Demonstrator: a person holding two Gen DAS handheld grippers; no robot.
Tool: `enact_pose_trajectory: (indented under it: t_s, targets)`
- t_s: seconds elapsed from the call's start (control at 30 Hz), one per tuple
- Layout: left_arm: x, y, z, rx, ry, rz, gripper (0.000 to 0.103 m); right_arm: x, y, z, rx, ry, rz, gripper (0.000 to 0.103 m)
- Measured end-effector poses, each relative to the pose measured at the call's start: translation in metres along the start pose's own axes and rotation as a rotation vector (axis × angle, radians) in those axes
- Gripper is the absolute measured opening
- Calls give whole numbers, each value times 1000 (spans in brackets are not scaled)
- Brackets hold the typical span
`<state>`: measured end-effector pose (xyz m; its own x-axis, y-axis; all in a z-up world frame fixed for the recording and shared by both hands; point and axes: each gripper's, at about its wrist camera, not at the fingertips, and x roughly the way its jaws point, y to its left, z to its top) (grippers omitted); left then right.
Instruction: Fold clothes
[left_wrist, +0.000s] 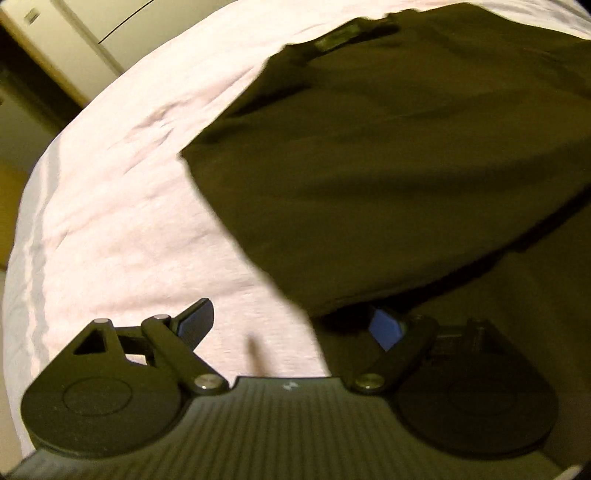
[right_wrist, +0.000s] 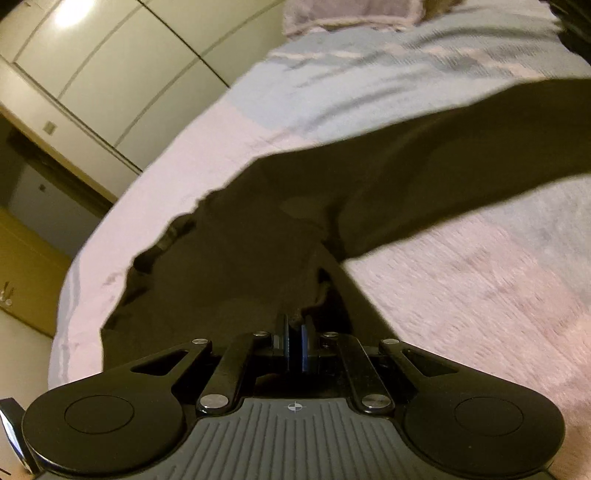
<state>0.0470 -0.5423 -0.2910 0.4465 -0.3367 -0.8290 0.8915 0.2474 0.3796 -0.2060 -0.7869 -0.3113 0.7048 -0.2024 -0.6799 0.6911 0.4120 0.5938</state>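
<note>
A dark olive garment lies spread on a pale pink bed cover. In the left wrist view my left gripper is open at the garment's near edge; its left finger is over bare cover, and its right finger is tucked under a raised fold of the cloth. In the right wrist view my right gripper is shut on a pinch of the olive garment, which stretches ahead, a long sleeve-like part running off right.
The bed cover has pink and light blue bands. The bed's left edge drops to the floor. Pale cupboard doors stand beyond. A pillow lies at the bed's far end.
</note>
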Motion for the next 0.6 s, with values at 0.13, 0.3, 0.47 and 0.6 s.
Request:
enact_pose_trajectory:
  t_s: [0.13, 0.3, 0.47, 0.6]
  targets:
    - [7, 15, -2, -31, 30, 33, 86, 0, -4, 3, 6, 14, 6, 4]
    - [12, 33, -9, -104, 77, 64, 86, 20, -6, 9, 17, 72, -7, 4]
    - [13, 50, -18, -237, 134, 87, 80, 26, -8, 14, 19, 95, -28, 4]
    - [5, 51, -28, -244, 140, 76, 79, -3, 10, 19, -64, -32, 58, 4]
